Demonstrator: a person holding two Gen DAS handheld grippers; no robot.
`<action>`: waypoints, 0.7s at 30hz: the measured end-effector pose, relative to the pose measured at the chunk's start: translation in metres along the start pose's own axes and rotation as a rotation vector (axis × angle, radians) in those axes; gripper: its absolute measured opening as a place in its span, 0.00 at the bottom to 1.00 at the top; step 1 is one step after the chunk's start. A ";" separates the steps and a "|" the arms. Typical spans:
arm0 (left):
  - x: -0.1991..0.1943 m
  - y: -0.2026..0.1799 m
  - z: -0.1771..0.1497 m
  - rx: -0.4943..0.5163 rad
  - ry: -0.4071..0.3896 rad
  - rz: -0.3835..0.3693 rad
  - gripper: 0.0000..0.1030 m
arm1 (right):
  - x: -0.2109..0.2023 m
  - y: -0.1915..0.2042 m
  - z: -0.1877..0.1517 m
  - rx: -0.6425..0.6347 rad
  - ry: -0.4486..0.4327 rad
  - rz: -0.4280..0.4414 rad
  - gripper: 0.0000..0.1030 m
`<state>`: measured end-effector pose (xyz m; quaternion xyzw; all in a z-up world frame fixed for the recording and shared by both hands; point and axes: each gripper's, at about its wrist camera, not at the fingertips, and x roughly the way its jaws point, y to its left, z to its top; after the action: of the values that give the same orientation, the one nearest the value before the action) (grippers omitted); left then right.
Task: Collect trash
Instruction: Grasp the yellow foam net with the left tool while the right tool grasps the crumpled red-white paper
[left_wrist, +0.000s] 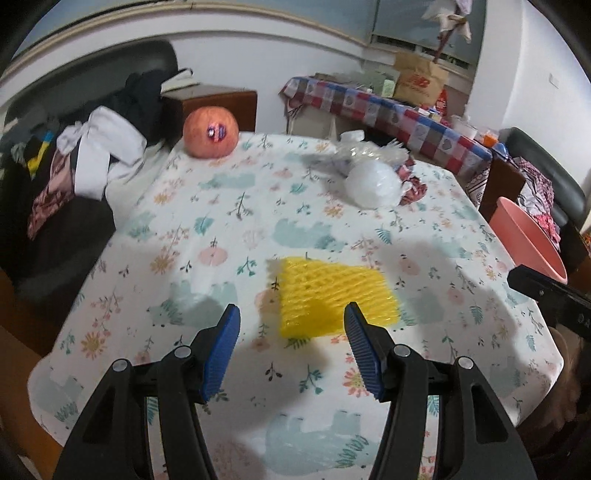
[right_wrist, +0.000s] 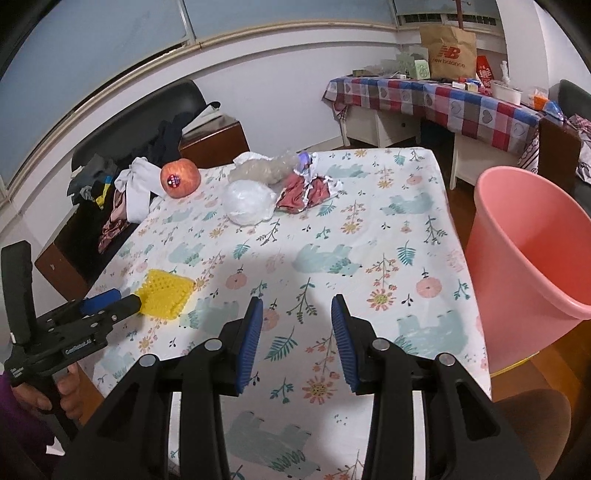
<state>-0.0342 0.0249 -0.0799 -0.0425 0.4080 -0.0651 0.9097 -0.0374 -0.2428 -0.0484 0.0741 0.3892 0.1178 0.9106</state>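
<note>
At the far left, off the table edge, a heap of clothes (left_wrist: 85, 162) lies over a dark chair, with a white garment uppermost. Next to it, on the far-left corner of the table (right_wrist: 369, 236), which is covered by a floral cloth, stands an apple (left_wrist: 210, 133) bearing a small sticker. The left gripper (left_wrist: 291, 317) is held low over the near-left part of the table with its blue-padded fingers (left_wrist: 221, 350) spread apart and nothing between them; the yellow foam fruit net (left_wrist: 332, 299) lies flat on the cloth just ahead of the fingertips, its near edge reaching the gap between them. From the right wrist view that gripper's tips appear at the net's near edge; actual contact cannot be confirmed. Toward the middle-back of the table sits a cluster of trash: a crumpled clear plastic wrap (right_wrist: 266, 168), a white plastic bag ball (right_wrist: 247, 201) just in front of it, and a red-and-white crumpled wrapper (right_wrist: 306, 190) touching the bag's right side. The right gripper (right_wrist: 297, 306) hovers over the near-centre of the cloth, fingers likewise spread, holding nothing, well apart from any trash. At the right edge, beside the table, stands a pink bin (right_wrist: 524, 243), tilted toward the table, mouth open. Behind, a second table with a checked cloth (right_wrist: 443, 99) carries a brown paper bag (right_wrist: 448, 51).
</note>
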 end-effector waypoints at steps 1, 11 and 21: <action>0.001 0.002 0.000 -0.009 0.005 -0.007 0.56 | 0.000 0.000 0.000 -0.002 0.001 -0.001 0.38; 0.015 -0.005 0.004 -0.023 0.033 -0.071 0.26 | 0.012 0.007 0.019 -0.026 -0.008 0.007 0.38; 0.001 0.016 0.015 -0.059 -0.042 -0.097 0.07 | 0.053 0.010 0.071 -0.033 -0.041 0.001 0.38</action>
<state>-0.0206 0.0407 -0.0730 -0.0902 0.3879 -0.0960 0.9123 0.0483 -0.2219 -0.0342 0.0618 0.3687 0.1233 0.9193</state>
